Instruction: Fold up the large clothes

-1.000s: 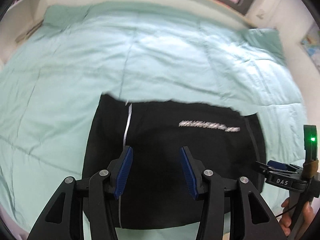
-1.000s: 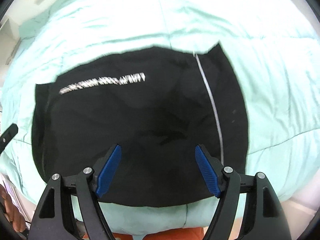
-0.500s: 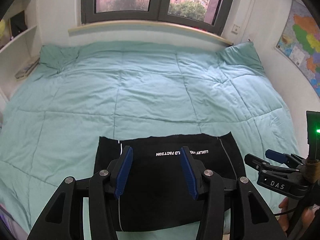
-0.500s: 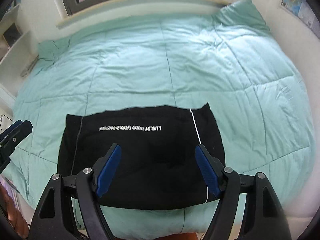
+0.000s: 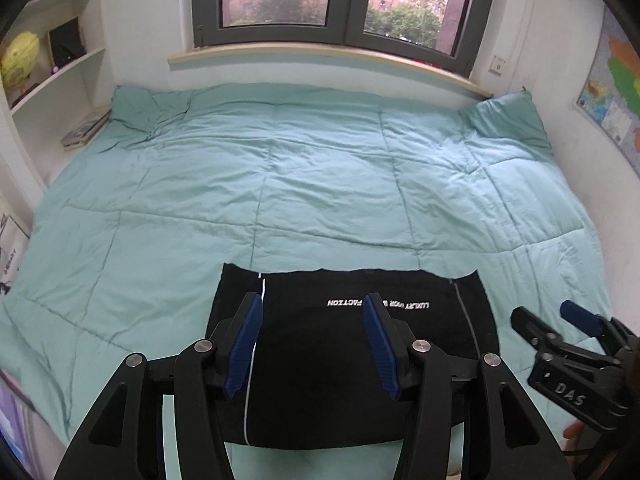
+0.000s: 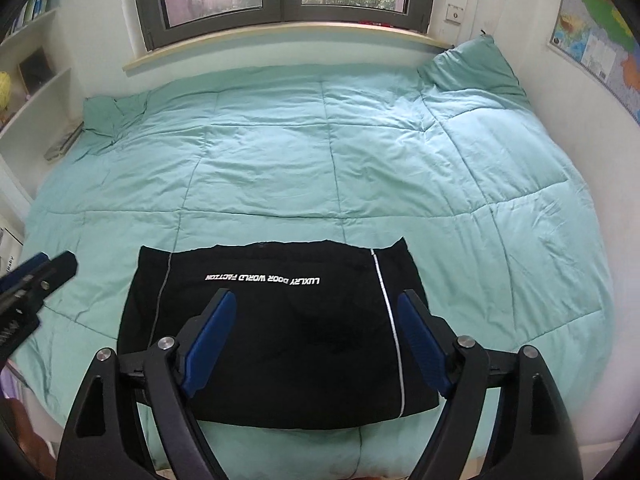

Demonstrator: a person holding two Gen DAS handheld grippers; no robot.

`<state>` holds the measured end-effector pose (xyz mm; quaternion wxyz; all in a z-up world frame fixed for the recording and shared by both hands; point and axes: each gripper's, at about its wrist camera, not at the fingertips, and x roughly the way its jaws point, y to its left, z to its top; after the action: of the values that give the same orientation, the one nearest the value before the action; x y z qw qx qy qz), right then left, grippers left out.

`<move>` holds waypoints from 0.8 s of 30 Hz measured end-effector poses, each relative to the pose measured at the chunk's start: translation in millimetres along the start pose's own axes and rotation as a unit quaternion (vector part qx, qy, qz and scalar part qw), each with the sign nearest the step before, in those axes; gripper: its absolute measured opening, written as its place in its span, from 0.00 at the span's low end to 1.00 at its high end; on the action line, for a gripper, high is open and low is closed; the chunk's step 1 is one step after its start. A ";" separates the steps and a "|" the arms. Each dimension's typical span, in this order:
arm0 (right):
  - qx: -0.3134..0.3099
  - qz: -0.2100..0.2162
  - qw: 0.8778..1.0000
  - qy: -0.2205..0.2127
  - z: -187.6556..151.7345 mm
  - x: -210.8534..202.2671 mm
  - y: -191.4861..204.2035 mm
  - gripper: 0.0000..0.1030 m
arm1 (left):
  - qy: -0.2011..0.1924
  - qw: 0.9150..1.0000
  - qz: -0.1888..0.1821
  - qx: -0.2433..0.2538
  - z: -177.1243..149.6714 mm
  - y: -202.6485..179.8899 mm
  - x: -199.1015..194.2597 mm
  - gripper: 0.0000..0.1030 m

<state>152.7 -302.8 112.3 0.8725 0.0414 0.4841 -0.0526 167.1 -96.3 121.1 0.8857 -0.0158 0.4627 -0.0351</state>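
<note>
Left wrist view: left gripper (image 5: pixel 312 344), jaws spread, empty, raised over black folded garment (image 5: pixel 344 360) lying flat at the near edge of the teal quilt (image 5: pixel 320 184); right gripper (image 5: pixel 560 320) alongside.

Right wrist view: right gripper (image 6: pixel 316 336) released, empty, above the same garment (image 6: pixel 280 320) (white lettering, two pale stripes).

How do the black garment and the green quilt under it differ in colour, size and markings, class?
The black garment is dark, while the green quilt is pale mint. The garment covers only a small patch near the front edge; the quilt spreads over the whole bed. The garment carries white lettering and thin stripes; the quilt shows only stitched squares. Both lie flat.
</note>
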 end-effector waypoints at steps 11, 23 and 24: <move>0.009 0.001 1.000 0.020 -5.1 17.2 -1.4 0.82 | 0.025 1.000 -0.007 0.013 -9.4 -5.8 13.3 0.53; 0.010 0.009 0.999 0.030 -6.8 21.9 -3.6 0.82 | 0.037 0.999 -0.012 0.017 -11.6 -6.5 19.5 0.53; 0.010 0.009 0.999 0.031 -6.9 22.2 -3.8 0.82 | 0.038 0.999 -0.011 0.018 -11.8 -6.4 19.9 0.53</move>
<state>158.1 -306.9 89.7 0.8571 0.0561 0.5099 -0.0478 168.5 -104.2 98.4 0.8673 -0.0035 0.4948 -0.0537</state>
